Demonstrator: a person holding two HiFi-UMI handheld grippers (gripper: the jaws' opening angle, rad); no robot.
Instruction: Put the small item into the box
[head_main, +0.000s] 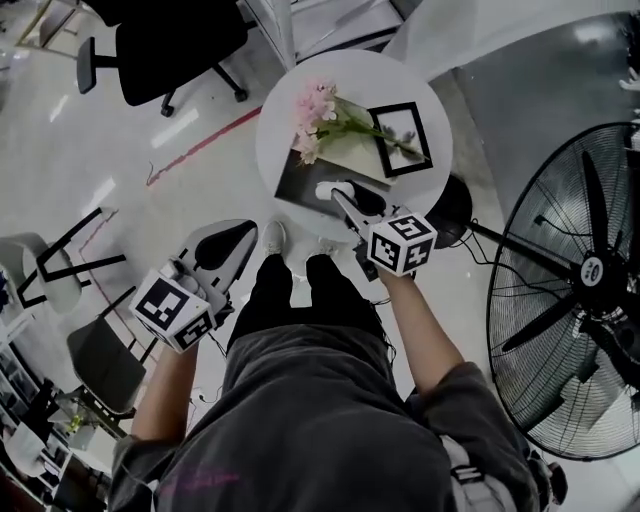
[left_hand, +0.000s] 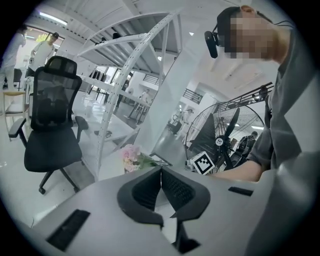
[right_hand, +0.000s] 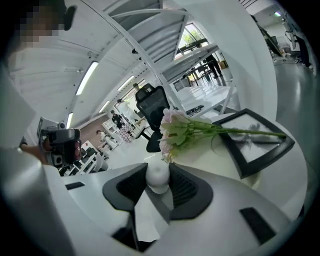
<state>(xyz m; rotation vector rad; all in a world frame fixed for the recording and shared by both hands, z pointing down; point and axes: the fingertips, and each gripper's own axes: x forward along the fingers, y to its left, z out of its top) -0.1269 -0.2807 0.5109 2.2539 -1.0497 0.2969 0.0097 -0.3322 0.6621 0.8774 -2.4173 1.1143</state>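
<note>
One round white table (head_main: 400, 85) stands below the person, and two handheld grippers reach toward it. The right gripper (head_main: 338, 195) has its two jaws pressed on one small white rounded item (right_hand: 158, 176). The item sits between the dark ribbed pads, over the near edge of the table. The left gripper (left_hand: 161, 172) hangs off the table to the left and nearer the person's legs. Its two jaws meet tip to tip with nothing between them.

On the table lie three things:
- One bunch of pink artificial flowers with green stems (head_main: 315, 115).
- One black rectangular picture frame (head_main: 392, 106), with the stems running across it.
- One flat dark rectangular box (head_main: 295, 185) with a pale surface on top – the flowers rest partly over it.

The held item is just beside the box's near right corner, and it is not inside the box. Whether it touches the box cannot be told.

On the floor stand one large black cage fan (head_main: 590, 270) at the right and one black office chair (head_main: 170, 40) beyond the table.
</note>
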